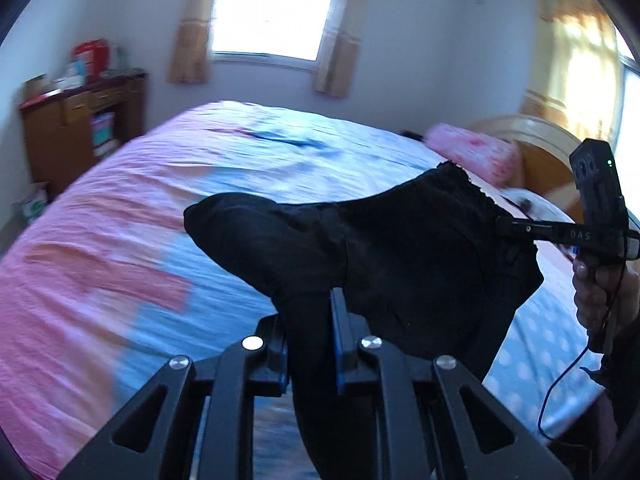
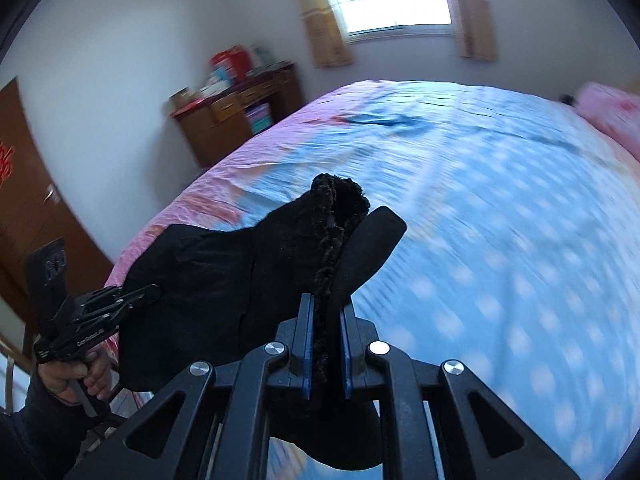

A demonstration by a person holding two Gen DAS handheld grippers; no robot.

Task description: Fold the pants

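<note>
Above the pink-and-blue bed (image 1: 120, 240), the black pants (image 1: 400, 264) hang bunched between both tools. The left gripper (image 1: 310, 344) pinches a thick fold; the right gripper (image 2: 326, 340) clamps the frilled waistband edge. Each bite looks shallow — a sharp tug could pull cloth free on one side, and the slack middle could land crumpled, spoiling the fold.

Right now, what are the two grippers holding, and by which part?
Both hold the black pants: right gripper shut on the ruffled waistband edge, left gripper shut on a bunched fold farther along.
</note>
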